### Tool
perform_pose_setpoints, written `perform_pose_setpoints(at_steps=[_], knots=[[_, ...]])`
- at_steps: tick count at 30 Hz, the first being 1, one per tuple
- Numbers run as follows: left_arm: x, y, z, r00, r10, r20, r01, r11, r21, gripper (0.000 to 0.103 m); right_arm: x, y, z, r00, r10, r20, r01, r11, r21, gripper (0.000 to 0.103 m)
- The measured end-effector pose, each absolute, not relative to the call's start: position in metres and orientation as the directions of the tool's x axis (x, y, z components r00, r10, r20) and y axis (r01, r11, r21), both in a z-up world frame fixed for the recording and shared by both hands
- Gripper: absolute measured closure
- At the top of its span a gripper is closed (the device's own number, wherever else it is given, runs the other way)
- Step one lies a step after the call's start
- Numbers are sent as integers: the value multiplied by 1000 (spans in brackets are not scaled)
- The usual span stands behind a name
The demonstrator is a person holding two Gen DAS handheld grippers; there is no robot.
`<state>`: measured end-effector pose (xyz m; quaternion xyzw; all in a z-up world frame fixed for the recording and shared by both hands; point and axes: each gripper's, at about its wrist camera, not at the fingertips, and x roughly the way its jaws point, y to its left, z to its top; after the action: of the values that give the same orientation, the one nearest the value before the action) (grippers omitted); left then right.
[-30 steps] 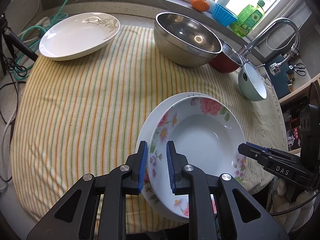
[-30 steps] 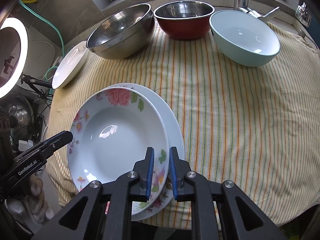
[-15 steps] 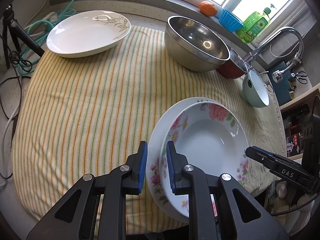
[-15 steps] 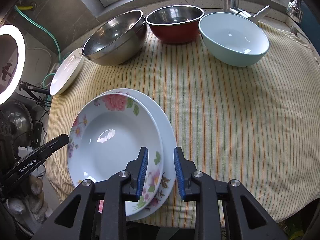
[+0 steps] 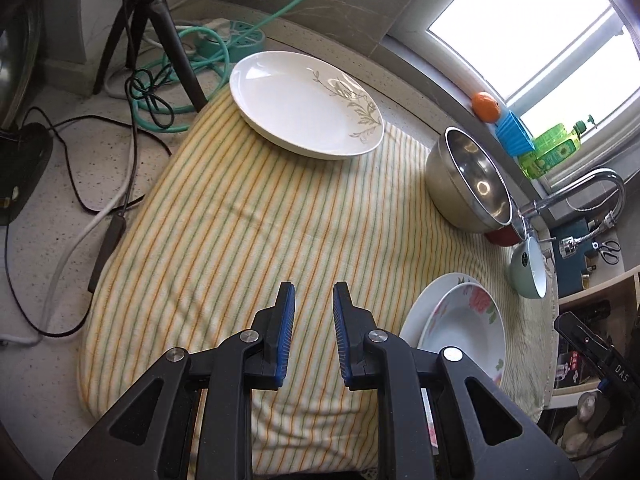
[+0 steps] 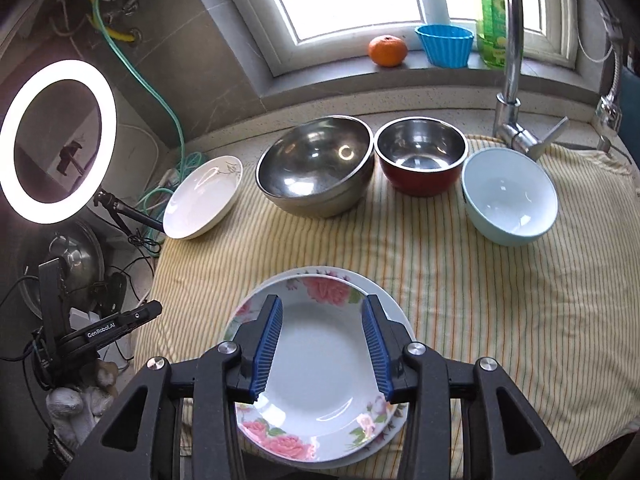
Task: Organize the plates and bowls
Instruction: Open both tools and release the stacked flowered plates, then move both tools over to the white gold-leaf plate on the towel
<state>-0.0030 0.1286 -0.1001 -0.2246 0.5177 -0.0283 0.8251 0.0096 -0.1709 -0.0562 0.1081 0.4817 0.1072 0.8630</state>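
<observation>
Layout: yellow striped cloth (image 6: 460,292) is covering the tabletop. Rose-patterned deep plate (image 6: 320,380) is sitting on a white flat plate (image 6: 394,314) at the cloth's near edge. White oval plate with leaf print (image 6: 204,196) is lying at far left. Behind, in a row left to right: large steel bowl (image 6: 316,166), touching the red-sided steel bowl (image 6: 420,160), then the pale green ceramic bowl (image 6: 510,196). Orange fruit (image 6: 387,50) and blue fluted cup (image 6: 445,45) are sitting on the windowsill behind.

Glossy ceramic floral plate (image 6: 320,364) on matt striped cloth (image 6: 460,292); polished steel bowl (image 6: 316,164).
</observation>
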Motion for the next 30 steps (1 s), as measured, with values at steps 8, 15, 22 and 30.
perform_pose_setpoints(at_steps=[8, 15, 22, 30], knots=[[6, 158, -96, 514, -287, -808, -236, 858, -455, 87, 48, -111, -21, 453, 385, -804, -171, 923, 345, 65], [3, 172, -101, 536, -249, -806, -347, 806, -480, 87, 102, -73, 1, 400, 450, -799, -298, 888, 351, 65], [-4, 187, -91, 598, -167, -784, -485, 703, -520, 87, 158, -45, 27, 341, 547, -765, -442, 811, 383, 65], [12, 194, -96, 642, -116, -758, -550, 620, -560, 87, 211, -13, 16, 336, 514, -789, -535, 794, 289, 65]])
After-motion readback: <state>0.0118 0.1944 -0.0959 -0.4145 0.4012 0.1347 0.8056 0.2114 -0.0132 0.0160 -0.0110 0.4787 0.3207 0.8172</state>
